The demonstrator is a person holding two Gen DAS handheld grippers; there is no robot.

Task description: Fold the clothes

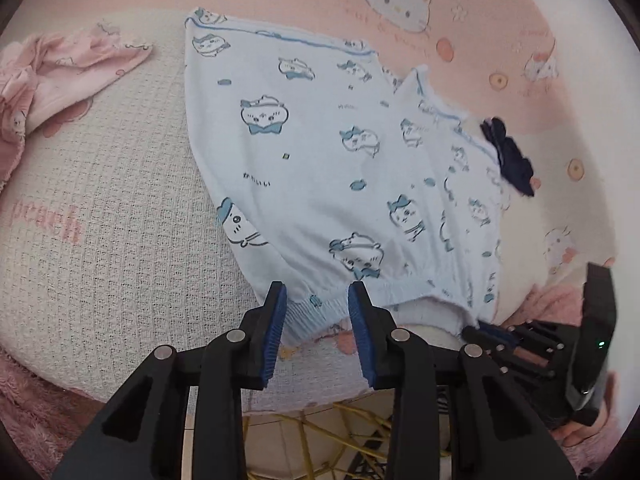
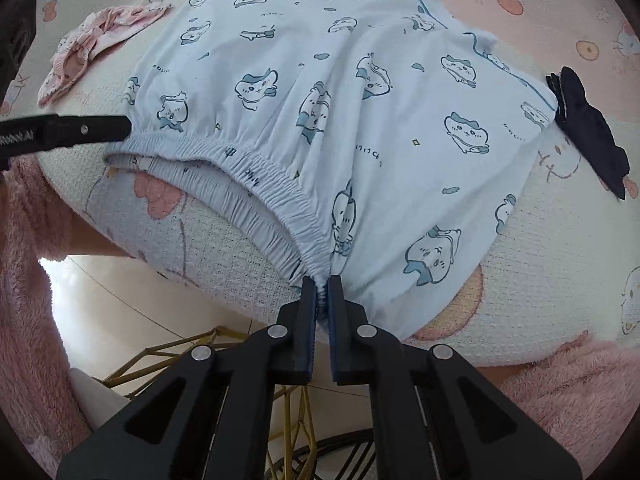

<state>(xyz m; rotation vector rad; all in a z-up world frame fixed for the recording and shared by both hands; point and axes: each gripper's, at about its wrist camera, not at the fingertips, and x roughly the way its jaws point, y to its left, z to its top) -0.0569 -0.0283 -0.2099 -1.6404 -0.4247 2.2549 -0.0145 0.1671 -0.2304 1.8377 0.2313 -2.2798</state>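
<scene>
Right gripper (image 2: 321, 280) clamped on pale-blue cartoon-print shorts (image 2: 340, 120) waistband; left gripper (image 1: 318, 294) apart, straddling waistband corner unpinched. Risk: lopsided lift, bunching.

Pink garment (image 1: 52, 76) cut off by left edge of left wrist view. Dark cloth (image 2: 592, 140) partly tucked under shorts (image 2: 360, 100). Waistband corner hidden between right gripper (image 2: 322, 280) pads. Printed lettering too small to read.

A soft pink and cream table cover with cat and peach pictures (image 2: 568, 248) lies over the table. Under its edge you can see a shiny pale tiled floor (image 2: 120, 288). Thin yellow metal legs (image 2: 168, 350) stand on that floor. Bright light shines on the tiles.
</scene>
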